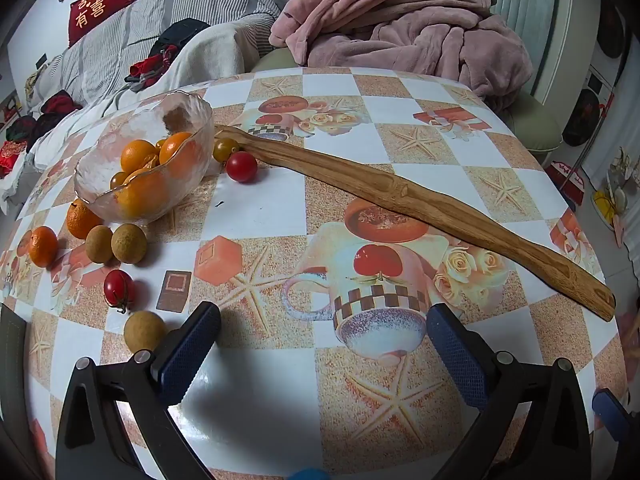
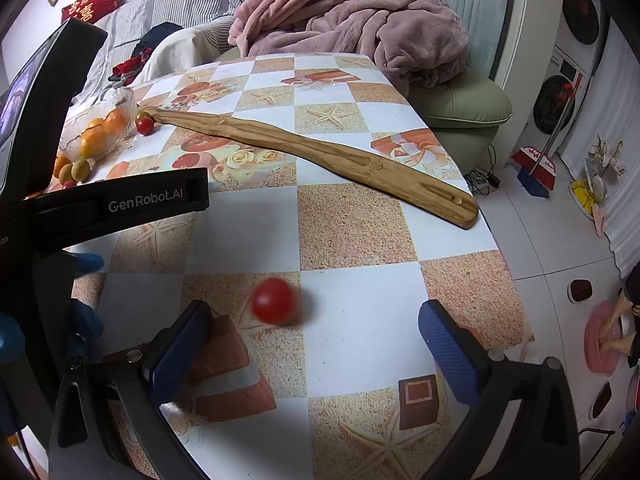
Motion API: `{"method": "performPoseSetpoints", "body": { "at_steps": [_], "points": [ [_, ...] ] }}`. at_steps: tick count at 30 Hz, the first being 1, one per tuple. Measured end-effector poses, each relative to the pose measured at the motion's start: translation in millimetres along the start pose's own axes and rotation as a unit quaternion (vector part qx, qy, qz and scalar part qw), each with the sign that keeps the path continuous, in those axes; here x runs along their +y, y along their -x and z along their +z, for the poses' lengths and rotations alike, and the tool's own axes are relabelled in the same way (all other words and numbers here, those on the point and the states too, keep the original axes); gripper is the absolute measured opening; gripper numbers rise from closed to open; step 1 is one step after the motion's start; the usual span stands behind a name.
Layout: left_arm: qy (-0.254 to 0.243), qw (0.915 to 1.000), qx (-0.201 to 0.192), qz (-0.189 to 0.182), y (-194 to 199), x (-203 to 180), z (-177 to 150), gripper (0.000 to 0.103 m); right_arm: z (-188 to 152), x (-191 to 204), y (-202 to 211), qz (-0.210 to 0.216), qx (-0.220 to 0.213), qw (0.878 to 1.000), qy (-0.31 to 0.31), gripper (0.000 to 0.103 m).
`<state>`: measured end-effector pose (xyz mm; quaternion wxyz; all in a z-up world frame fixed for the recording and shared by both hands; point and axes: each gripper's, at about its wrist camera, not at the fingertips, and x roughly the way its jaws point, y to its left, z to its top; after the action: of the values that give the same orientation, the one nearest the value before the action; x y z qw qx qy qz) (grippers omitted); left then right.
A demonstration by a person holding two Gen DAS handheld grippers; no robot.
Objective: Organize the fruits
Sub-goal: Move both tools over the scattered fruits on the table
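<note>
A clear glass bowl (image 1: 100, 168) at the table's far left holds several oranges (image 1: 138, 154). Around it on the table lie two more oranges (image 1: 82, 218), brown longans (image 1: 129, 243), a longan (image 1: 144, 330) near my left finger, red cherry tomatoes (image 1: 241, 166) (image 1: 118, 287) and a yellowish tomato (image 1: 225, 148). My left gripper (image 1: 320, 344) is open and empty above the tablecloth. My right gripper (image 2: 316, 344) is open; a blurred red cherry tomato (image 2: 274, 300) lies on the table just ahead between its fingers, untouched. The bowl also shows in the right wrist view (image 2: 100, 124).
A long wooden stick (image 1: 400, 192) lies diagonally across the table (image 1: 260, 212) from the bowl to the right edge. The left gripper's body (image 2: 100, 200) fills the left of the right wrist view. A green sofa with a pink blanket (image 1: 400, 28) stands behind the table.
</note>
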<state>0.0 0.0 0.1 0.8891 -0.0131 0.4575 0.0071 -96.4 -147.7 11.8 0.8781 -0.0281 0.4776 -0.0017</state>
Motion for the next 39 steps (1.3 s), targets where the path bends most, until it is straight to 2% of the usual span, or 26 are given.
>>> {"method": "performPoseSetpoints", "body": {
  "at_steps": [2,6,8,10,12,14,16,19,23,26,33,39],
  "points": [
    [-0.003,1.0,0.0,0.001,0,0,0,0.103,0,-1,0,0.01,-0.003,1.0,-0.007,0.103],
    [-0.028,0.9988,0.04,0.009,6,0,8,0.103,0,-1,0,0.011,-0.008,1.0,-0.008,0.103],
    [-0.035,0.9991,0.023,0.001,24,4,12,0.103,0,-1,0,0.011,-0.006,1.0,-0.008,0.103],
    [-0.042,0.9991,0.003,-0.003,45,11,16,0.103,5,0,-3,0.013,0.014,1.0,-0.002,0.103],
    [-0.046,0.9989,-0.003,-0.008,63,23,16,0.103,10,3,-7,0.009,0.043,0.999,0.003,0.103],
    [-0.041,0.9988,0.009,-0.026,72,44,14,0.103,16,3,-4,-0.005,0.058,0.998,0.001,0.103],
    [-0.037,0.9988,0.016,-0.027,81,60,11,0.103,18,7,9,0.0,0.048,0.999,-0.002,0.103],
    [-0.032,0.999,0.032,-0.007,94,91,-1,0.103,24,11,30,0.017,0.046,0.999,-0.019,0.103],
    [-0.031,0.995,0.094,0.009,88,118,-23,0.103,24,18,43,0.035,0.073,0.996,-0.036,0.103],
    [-0.016,0.9954,0.089,0.031,93,136,-33,0.103,22,30,50,0.029,0.085,0.996,-0.024,0.103],
    [0.0,0.9936,0.111,0.024,90,151,-33,0.103,20,52,50,0.042,0.113,0.993,-0.016,0.103],
    [-0.005,0.9928,0.117,0.026,91,151,-30,0.103,23,60,52,0.045,0.116,0.992,-0.021,0.103]
  ]
}}
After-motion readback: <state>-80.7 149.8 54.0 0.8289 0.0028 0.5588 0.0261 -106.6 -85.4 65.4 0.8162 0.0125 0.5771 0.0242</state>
